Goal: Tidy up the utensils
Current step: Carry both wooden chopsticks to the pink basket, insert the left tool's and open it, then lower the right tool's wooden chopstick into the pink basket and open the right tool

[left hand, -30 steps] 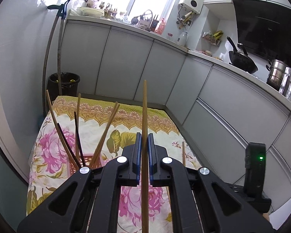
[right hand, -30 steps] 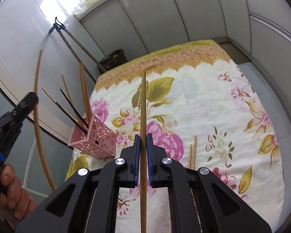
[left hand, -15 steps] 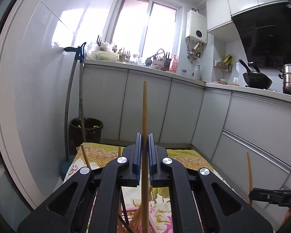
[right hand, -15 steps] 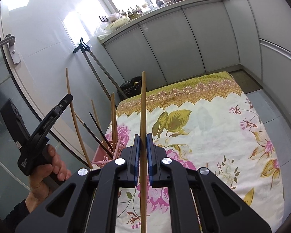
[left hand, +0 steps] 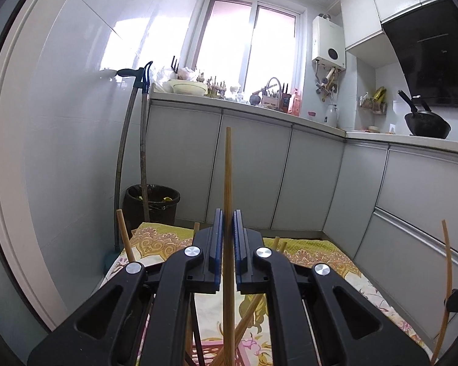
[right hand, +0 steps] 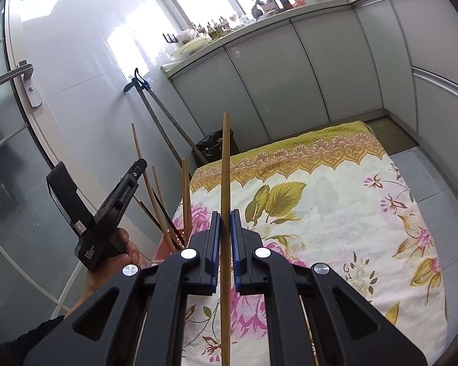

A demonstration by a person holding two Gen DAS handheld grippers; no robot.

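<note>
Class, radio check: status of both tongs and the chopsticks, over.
Left tongs shut on a chopstick. Right tongs shut on another chopstick. Pink holder already holds several. Path unobstructed.

My right gripper [right hand: 225, 222]: black moulded arms with triangular cut-outs, four silver screws, blue pads lining both fingers. My left gripper [left hand: 228, 224]: the same build; from the right wrist view it shows a black pistol-grip body with small white lettering. My left hand [right hand: 116, 262] emerges from a dark sleeve [right hand: 36, 334].
</note>
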